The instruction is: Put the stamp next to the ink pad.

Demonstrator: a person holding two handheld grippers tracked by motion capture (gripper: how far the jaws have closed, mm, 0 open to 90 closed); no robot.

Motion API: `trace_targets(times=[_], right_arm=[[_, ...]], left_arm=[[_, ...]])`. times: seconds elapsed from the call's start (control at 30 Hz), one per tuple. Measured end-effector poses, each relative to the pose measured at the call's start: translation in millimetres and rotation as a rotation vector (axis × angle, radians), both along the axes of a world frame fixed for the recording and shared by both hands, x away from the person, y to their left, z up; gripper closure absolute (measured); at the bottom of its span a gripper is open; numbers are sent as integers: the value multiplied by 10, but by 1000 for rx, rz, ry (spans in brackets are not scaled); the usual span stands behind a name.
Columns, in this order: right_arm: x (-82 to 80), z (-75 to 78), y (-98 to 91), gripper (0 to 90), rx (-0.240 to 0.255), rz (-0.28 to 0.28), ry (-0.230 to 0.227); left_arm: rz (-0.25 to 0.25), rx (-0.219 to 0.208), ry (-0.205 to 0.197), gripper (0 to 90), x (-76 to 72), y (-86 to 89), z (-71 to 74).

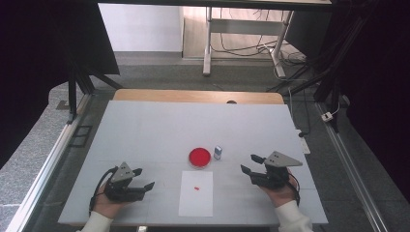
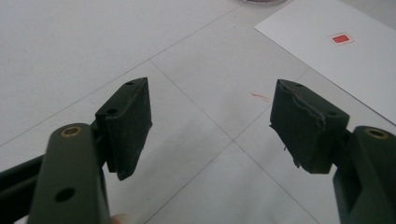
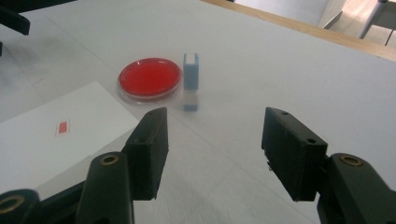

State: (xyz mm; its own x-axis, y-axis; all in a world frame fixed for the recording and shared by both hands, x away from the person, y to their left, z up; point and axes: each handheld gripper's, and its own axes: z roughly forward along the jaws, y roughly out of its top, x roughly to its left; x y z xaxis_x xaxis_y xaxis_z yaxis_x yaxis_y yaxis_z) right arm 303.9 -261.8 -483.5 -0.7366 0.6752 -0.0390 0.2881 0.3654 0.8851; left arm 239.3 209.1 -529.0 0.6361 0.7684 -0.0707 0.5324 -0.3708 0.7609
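The right tool (image 1: 252,168) hangs just above the tabletop (image 1: 154,130) with its jaws spread and nothing between them, held by a hand (image 1: 280,193) whose sleeve is cut off at the bottom edge of the high view. Along its jaws, the right gripper view looks at a small blue-and-clear vial (image 3: 191,80) standing upright ahead of them, its lower half blurred and its contents hard to make out. Just beside the vial sits a round red dish (image 3: 150,78); whether the two touch cannot be told. Nearer lies a white sheet of paper (image 3: 56,135) with a small red mark (image 3: 62,126). The left tool (image 1: 143,179) is likewise spread and empty, well apart from the vial, resting in the other hand (image 1: 104,205). In the left gripper view the dish (image 2: 261,1) is cut to a sliver at the top edge, while the paper (image 2: 341,60) and its mark (image 2: 341,38) show sharply as a small red rectangle; a faint red scratch (image 2: 259,96) on the tabletop appears there too. From above, the vial (image 1: 218,152) is tiny and the mark a mere speck.
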Motion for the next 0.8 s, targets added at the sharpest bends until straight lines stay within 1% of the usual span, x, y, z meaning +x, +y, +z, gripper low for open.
trace_targets(times=[0.03, 0.07, 0.2, 0.3, 0.43, 0.53, 0.6, 0.63, 0.67, 0.73, 0.8], right_arm=[[-29, -9, -38, 401, 9, 1, -11], [-58, -13, -82, 399, 0, 2, -16], [-152, -81, -256, 387, -8, 18, -19], [-204, -157, -384, 384, -14, 16, -8], [-221, -222, -503, 381, -5, 1, 13], [-216, -233, -521, 375, 2, 10, 17], [-211, -248, -505, 374, -13, 23, 19], [-208, -261, -490, 374, -12, 30, 19], [-208, -267, -479, 373, -27, 27, 19], [-201, -279, -461, 373, -27, 40, 21], [-201, -280, -450, 373, -38, 34, 21]], left_arm=[[0, 1, -1, 297, -1, -1, 1], [-1, 1, -2, 297, -2, -2, 1], [1, 0, -5, 297, 0, 3, -1], [0, 5, -7, 297, 4, 3, -8], [3, 12, -22, 298, -4, -9, -4], [2, 16, -27, 299, -11, -11, 0], [5, 14, -32, 300, -13, -12, 2], [5, 14, -33, 300, -14, -12, 2], [4, 15, -34, 300, -13, -10, 1], [4, 17, -34, 300, -14, -8, -2], [7, 17, -34, 300, -16, -5, -4]])
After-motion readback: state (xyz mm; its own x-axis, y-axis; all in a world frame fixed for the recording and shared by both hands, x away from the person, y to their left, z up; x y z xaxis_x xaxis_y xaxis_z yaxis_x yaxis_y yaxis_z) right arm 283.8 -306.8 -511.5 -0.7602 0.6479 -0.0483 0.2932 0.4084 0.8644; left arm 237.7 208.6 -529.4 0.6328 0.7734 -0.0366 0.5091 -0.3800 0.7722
